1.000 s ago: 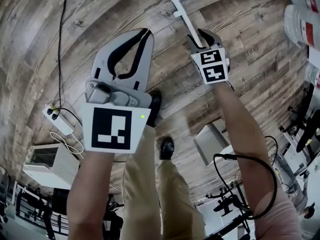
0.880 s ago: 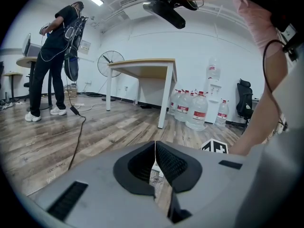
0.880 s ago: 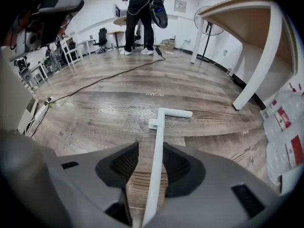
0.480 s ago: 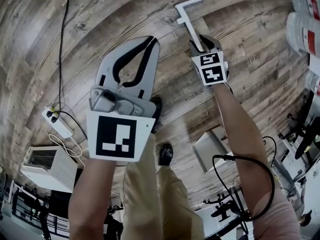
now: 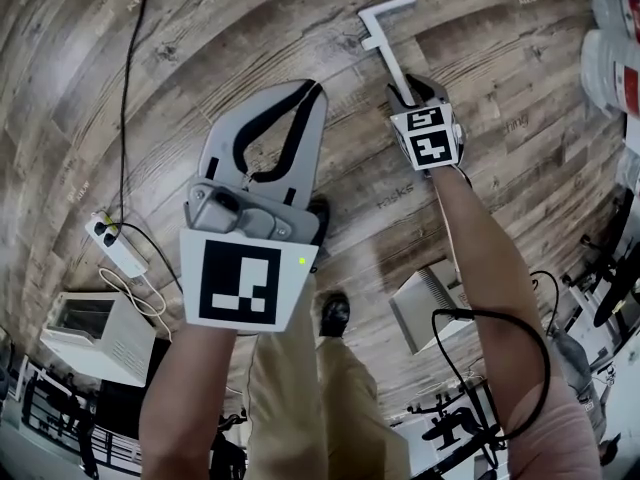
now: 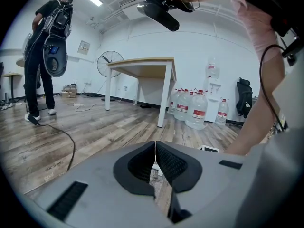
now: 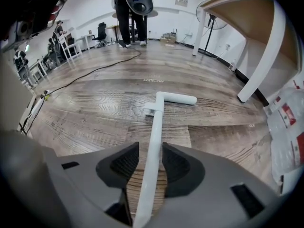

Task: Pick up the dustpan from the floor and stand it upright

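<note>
The dustpan's white handle [image 7: 156,122] runs between my right gripper's [image 7: 151,152] jaws, which are shut on it. Its T-shaped grip [image 7: 176,98] points away over the wood floor. In the head view the right gripper [image 5: 410,88] holds the handle [image 5: 385,43] at arm's length. A white ribbed piece [image 5: 425,306] near the person's shoes looks like the pan; the forearm hides how it joins the handle. My left gripper [image 5: 316,90] is raised in front of the body, shut and empty, pads together [image 6: 155,145].
A black cable [image 5: 125,88] crosses the floor to a power strip [image 5: 115,246], beside a white box [image 5: 95,333]. Water bottles [image 5: 612,58] stand at the right. A table [image 6: 142,64], a fan [image 6: 107,63] and a standing person [image 6: 47,56] are farther off.
Both grippers have drifted a little to the right in the head view. The handle moved along with the right gripper, still gripped.
</note>
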